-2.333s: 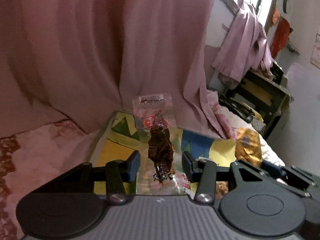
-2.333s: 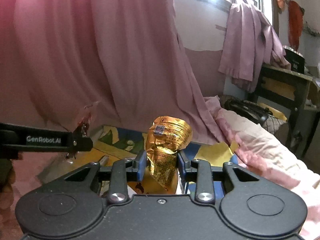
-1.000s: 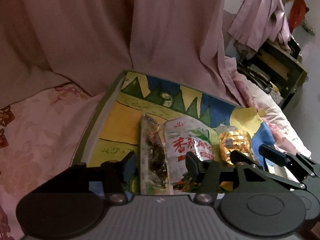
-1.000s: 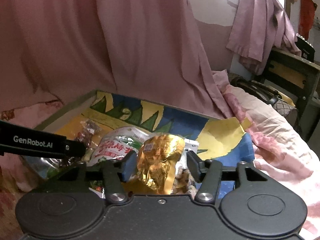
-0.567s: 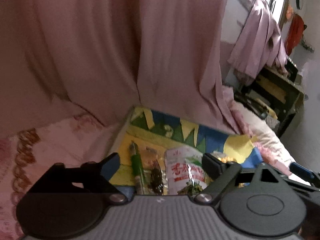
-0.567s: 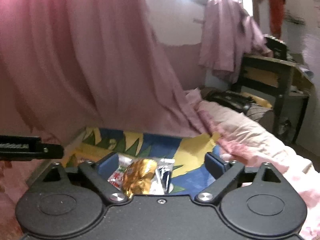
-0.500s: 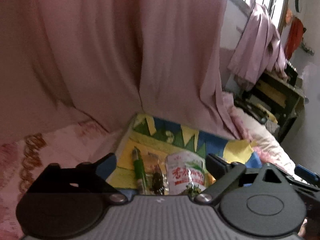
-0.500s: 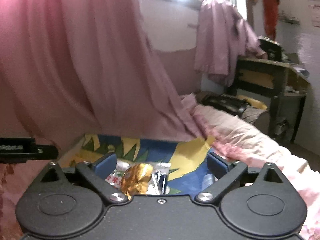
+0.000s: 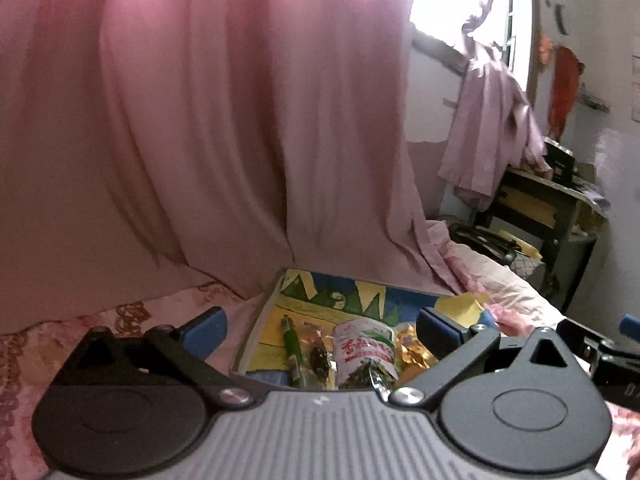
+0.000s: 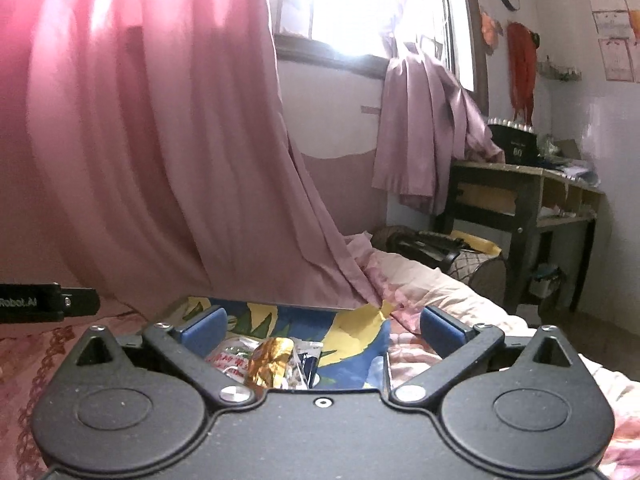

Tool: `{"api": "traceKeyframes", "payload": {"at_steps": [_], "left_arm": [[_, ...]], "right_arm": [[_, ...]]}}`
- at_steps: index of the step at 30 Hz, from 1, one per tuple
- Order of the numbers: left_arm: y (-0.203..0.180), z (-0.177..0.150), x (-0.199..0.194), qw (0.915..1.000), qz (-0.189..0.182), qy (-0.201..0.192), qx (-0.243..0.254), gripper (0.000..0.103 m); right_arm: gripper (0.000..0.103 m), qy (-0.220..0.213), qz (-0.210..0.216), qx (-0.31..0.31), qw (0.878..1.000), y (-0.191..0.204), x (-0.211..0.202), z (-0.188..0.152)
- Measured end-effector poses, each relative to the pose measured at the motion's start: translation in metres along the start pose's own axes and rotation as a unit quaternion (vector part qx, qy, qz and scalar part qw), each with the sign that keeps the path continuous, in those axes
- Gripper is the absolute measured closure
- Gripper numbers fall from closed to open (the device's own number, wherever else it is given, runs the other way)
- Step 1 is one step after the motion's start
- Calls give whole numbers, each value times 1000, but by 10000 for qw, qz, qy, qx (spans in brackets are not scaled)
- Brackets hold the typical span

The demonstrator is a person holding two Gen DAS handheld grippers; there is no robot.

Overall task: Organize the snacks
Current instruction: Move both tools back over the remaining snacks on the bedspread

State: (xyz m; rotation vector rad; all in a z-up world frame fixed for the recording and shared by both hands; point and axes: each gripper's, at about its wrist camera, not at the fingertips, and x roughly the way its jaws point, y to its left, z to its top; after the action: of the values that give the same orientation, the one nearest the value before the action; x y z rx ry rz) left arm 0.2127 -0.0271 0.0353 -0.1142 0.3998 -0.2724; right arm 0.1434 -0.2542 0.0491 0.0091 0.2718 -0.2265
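Note:
A shallow box (image 9: 362, 294) with a blue, yellow and green print lies on the bed. In it lie side by side a green stick packet (image 9: 292, 344), a clear packet of dark snack (image 9: 320, 356), a white and green pouch (image 9: 364, 348) and a gold packet (image 9: 412, 346). My left gripper (image 9: 320, 326) hovers above and in front of them, jaws opening wide with nothing between them. My right gripper (image 10: 322, 326) hovers likewise over the gold packet (image 10: 270, 358) and white pouch (image 10: 226, 354), jaws opening and empty. The near parts of the packets are hidden behind the gripper bodies.
A pink curtain (image 9: 200, 140) hangs right behind the box. Floral bedding (image 10: 436, 292) lies to the right. Further right stands a dark wooden desk (image 10: 524, 196) with a dark bag (image 10: 432, 246) at its foot. A bright window (image 10: 360, 8) sits above.
Both grippers lowered their packets into the box, let go and spread wide. They have since risen and pulled back, so the box now looks smaller and lower.

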Motion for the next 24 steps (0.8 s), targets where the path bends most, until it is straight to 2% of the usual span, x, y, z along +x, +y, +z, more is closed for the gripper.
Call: {"api": "traceKeyframes", "payload": {"at_steps": [10,24], "left_arm": [[-17,-28,-56,9995,-3,65,306,0],[-20,-63,-100,9975,93,425,549,0]], "right_arm": [[1,219,-4,88,9997,-4,-68,-16],[1,621,-15,344,9975,-12,-109,-36]]}}
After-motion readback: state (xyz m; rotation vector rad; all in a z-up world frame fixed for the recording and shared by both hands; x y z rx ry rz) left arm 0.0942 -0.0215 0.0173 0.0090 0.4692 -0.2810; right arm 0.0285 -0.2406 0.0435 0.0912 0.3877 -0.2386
